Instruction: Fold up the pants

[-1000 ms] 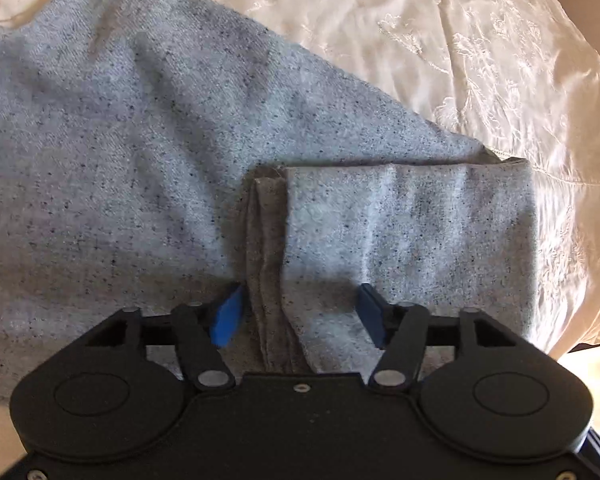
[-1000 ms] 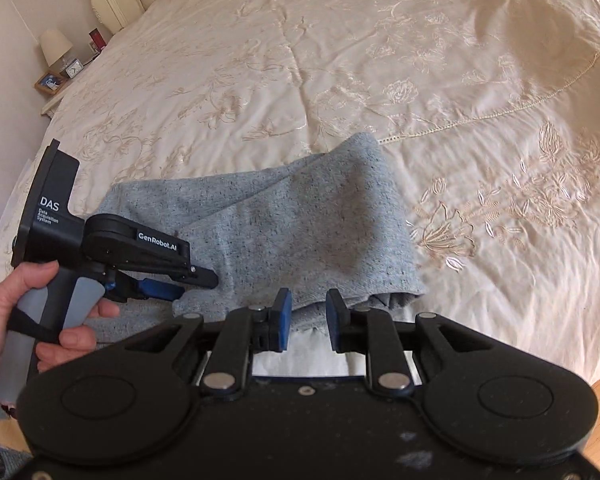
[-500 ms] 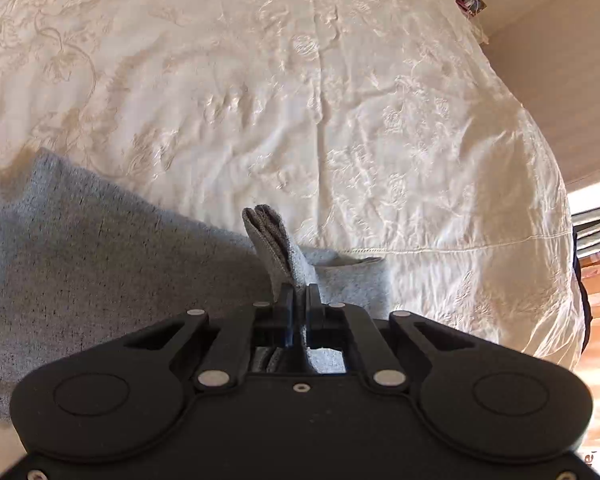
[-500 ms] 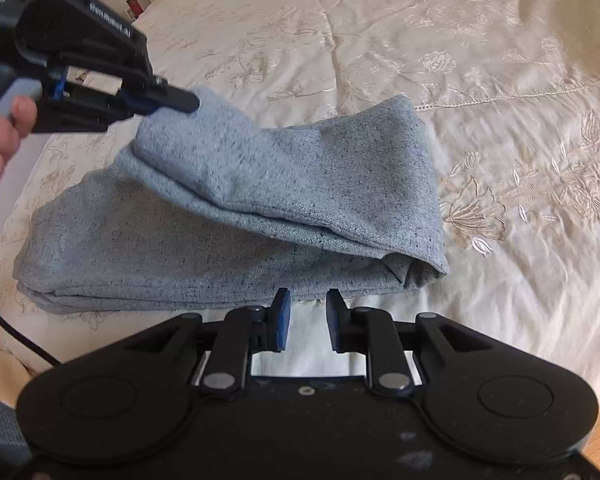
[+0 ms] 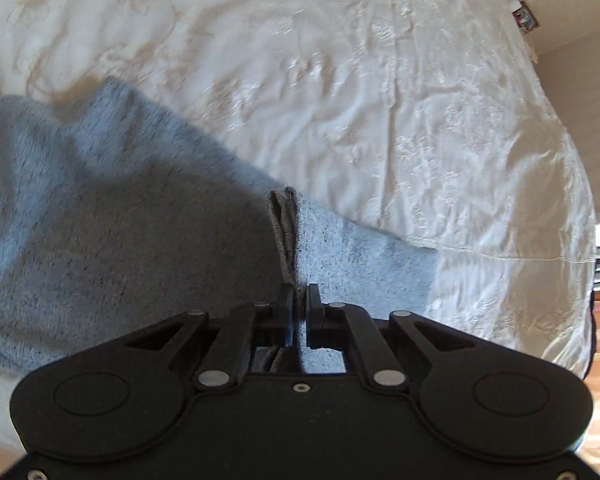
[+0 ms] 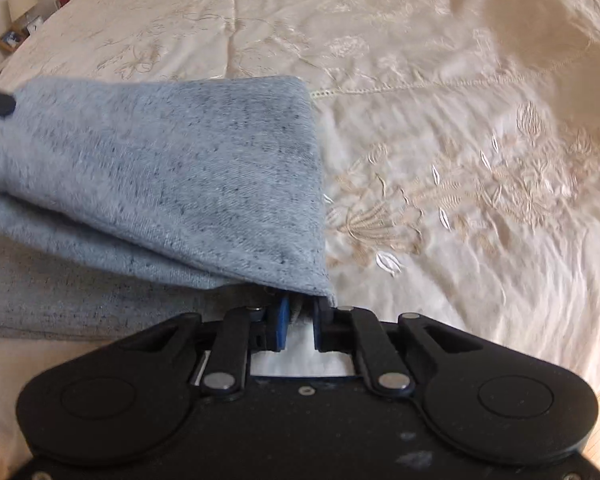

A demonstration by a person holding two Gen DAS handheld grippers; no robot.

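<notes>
Speckled grey knit pants (image 6: 172, 184) lying part-folded on the cream embroidered bedspread (image 6: 460, 120). Left gripper (image 5: 299, 304) jaws clenching one hem corner; right gripper (image 6: 300, 322) jaws, just closing, pinching the other. Final fold remaining.

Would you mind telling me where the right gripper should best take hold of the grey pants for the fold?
At the near corner of the pants, where the stacked layers end in a point at the right gripper. Come from the near bed edge, pinching all layers; its jaws have just been closing there.
</notes>
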